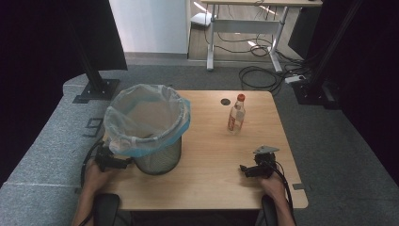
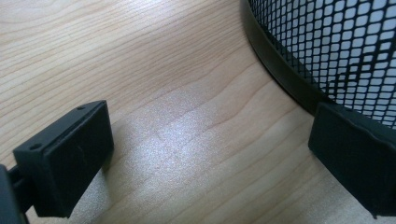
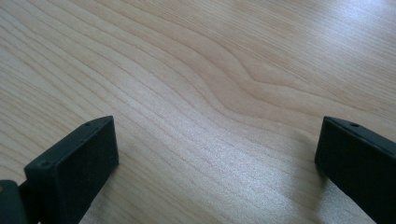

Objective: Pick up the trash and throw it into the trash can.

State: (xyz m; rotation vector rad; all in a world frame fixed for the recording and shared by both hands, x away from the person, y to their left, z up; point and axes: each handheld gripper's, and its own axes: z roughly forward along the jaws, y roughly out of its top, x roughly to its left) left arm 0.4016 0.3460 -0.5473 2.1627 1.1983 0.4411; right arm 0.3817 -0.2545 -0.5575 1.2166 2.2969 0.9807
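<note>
A light wooden table [image 1: 207, 183] is being worked at, set on grey carpet with a desk and loose cables behind it. The jaws of the left gripper [image 2: 205, 154] are being held spread wide and empty, low over the tabletop, with one jaw right against the base band of the black mesh wastebasket [image 2: 327, 42]. The jaws of the right gripper [image 3: 215, 163] are likewise being held apart, with nothing but bare wood grain between them. In the high view, the left gripper [image 1: 113, 162] is being kept at the basket's near-left side, and the right gripper [image 1: 256, 169] near the table's right front. The wastebasket [image 1: 157, 157] is lined with a thin translucent bag [image 1: 141, 117], which is judged soft and easily torn; the mesh is judged light and stiff, best taken at the rim or base band. A small plastic bottle [image 1: 236, 115] with a red cap is standing upright, well apart from the right gripper; it is judged light, smooth and tippable, best gripped mid-body.
</note>
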